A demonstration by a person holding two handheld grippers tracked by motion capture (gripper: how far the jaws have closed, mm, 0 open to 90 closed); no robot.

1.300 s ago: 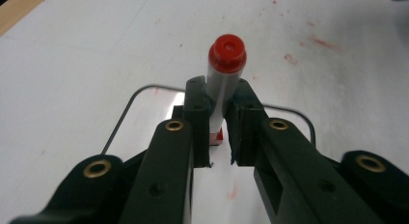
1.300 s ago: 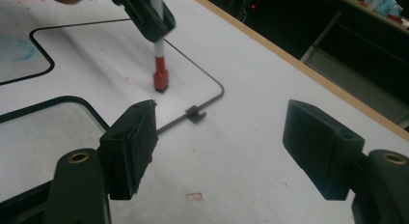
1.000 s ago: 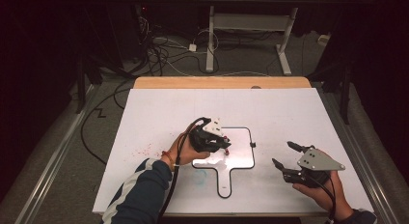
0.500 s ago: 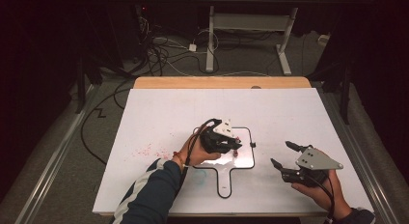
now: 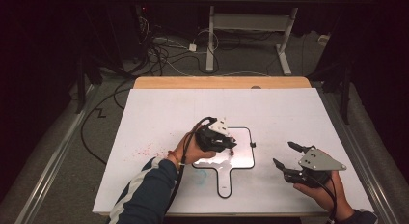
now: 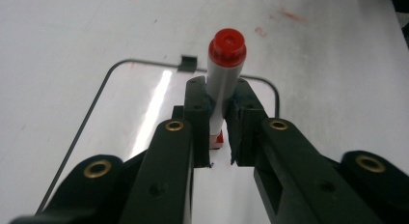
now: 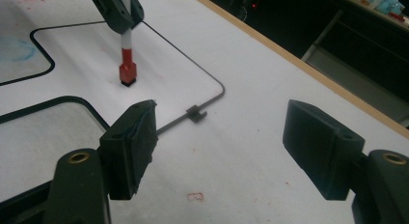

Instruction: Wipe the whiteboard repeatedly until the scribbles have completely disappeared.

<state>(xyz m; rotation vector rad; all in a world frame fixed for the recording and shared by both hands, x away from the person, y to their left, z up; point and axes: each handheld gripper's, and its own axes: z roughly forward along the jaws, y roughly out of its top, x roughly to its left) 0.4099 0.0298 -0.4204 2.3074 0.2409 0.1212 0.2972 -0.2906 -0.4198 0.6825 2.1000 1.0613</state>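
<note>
A small whiteboard (image 5: 243, 159) with a black rim and a handle lies flat on the white table. My left gripper (image 5: 226, 144) hovers over its left part, shut on a red-and-white marker (image 6: 224, 74) that stands nearly upright. In the right gripper view the marker (image 7: 126, 55) has its red lower end touching the whiteboard (image 7: 82, 55), below the left gripper (image 7: 118, 11). My right gripper (image 5: 283, 153) rests to the right of the board, jaws open, nothing between them (image 7: 222, 137).
A faint blue smudge (image 7: 17, 48) marks the board near its handle. A small clip (image 7: 197, 113) sits on the board's rim. Red specks (image 5: 144, 149) dot the table left of the board. The table's wooden far edge (image 5: 222, 82) borders a floor with cables.
My left gripper slid right over the board with the marker, then came back a little to the left. The right gripper has stayed where it was.
</note>
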